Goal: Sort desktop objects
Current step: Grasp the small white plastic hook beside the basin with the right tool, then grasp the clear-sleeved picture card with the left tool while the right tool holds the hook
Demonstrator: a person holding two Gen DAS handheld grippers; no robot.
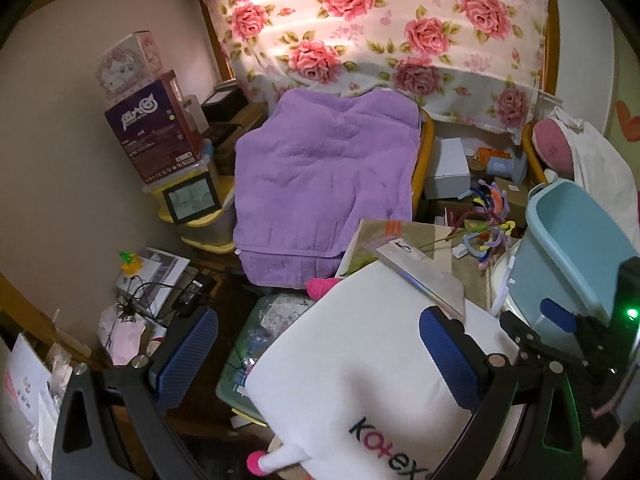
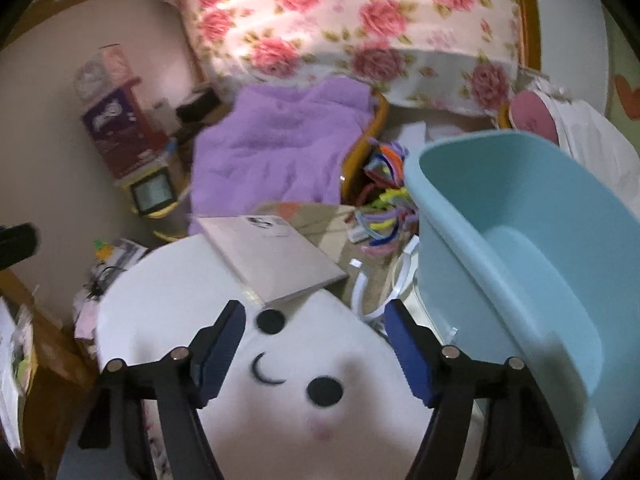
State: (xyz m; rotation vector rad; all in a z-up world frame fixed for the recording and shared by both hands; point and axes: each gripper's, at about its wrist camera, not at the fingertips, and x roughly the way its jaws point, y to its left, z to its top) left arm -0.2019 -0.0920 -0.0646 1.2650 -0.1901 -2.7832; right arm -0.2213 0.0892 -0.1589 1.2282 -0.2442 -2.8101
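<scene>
A white plush cushion (image 1: 360,360) with a printed logo lies in front of me; the right wrist view shows its stitched face (image 2: 296,376). My left gripper (image 1: 316,348) is open wide, one finger above the cushion's corner and the other past its left edge. My right gripper (image 2: 316,340) is open, its blue pads (image 2: 408,348) on either side of the face and not clearly pressing it. A silver book (image 1: 420,276) rests on the cushion's far edge. Right beside the right gripper stands a light blue plastic basket (image 2: 512,260).
Coloured pipe-cleaner flowers (image 1: 492,216) lie behind the book, next to the basket (image 1: 576,248). A purple towel (image 1: 324,184) covers a chair under a rose-print cloth (image 1: 360,20). Boxes (image 1: 152,128), a small screen (image 1: 192,200) and cables (image 1: 160,292) crowd the left side.
</scene>
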